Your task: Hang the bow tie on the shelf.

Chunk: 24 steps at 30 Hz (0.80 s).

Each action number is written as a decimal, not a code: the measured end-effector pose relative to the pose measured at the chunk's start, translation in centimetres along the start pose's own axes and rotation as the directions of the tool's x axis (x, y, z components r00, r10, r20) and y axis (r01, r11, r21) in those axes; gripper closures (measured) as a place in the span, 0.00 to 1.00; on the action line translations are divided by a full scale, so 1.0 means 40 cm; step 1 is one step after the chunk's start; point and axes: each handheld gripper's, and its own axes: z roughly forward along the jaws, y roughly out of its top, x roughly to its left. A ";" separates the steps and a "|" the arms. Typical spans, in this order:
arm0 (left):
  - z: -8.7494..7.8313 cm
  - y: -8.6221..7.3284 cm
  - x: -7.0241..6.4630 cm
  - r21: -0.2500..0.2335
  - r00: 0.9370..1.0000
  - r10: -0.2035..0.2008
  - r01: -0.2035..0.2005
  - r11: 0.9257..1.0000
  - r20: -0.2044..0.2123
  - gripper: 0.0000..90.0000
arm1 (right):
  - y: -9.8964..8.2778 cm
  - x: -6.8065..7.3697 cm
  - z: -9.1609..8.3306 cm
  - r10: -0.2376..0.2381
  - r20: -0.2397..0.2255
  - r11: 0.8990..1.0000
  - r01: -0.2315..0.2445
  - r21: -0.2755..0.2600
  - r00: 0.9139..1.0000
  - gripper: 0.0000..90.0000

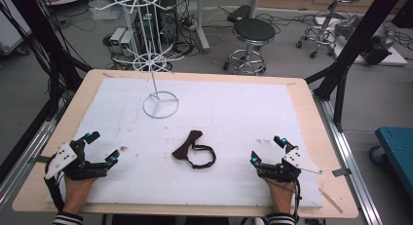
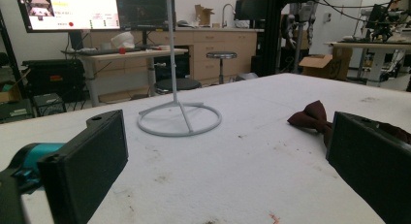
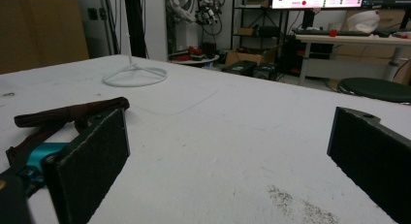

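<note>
Resting low on the white foam sheet (image 1: 234,113) that covers the wooden bench (image 1: 302,88), the left gripper (image 1: 101,148) and the right gripper (image 1: 266,148) sit at the near corners, one in each of the person's hands. Both have their jaws spread wide, nothing between the pads. In the left gripper view the two black pads stand far apart with bare sheet between them; the right gripper view shows the same.

The dark brown fabric bow tie with its black looped strap (image 1: 193,150) lies flat on the sheet between the two grippers, well apart from each, a little ahead of their tips. From the left gripper it lies ahead and toward the inner jaw (image 2: 310,116); from the right gripper it lies beside the inner jaw, partly behind it (image 3: 68,115).

The white wire display stand (image 1: 155,64) stands upright on its ring base, well beyond the bow tie, farther from the right gripper than from the left.
</note>
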 end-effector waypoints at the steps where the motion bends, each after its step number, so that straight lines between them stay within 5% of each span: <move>1: 0.000 0.000 0.001 0.001 1.000 -0.003 0.003 1.000 0.000 0.02 | 0.000 0.000 -0.001 0.003 0.000 1.000 -0.003 0.002 1.000 0.01; 24: 0.001 0.002 0.010 0.006 1.000 -0.027 0.027 1.000 0.009 0.02 | 0.000 -0.001 0.000 0.008 -0.002 1.000 -0.008 0.002 1.000 0.01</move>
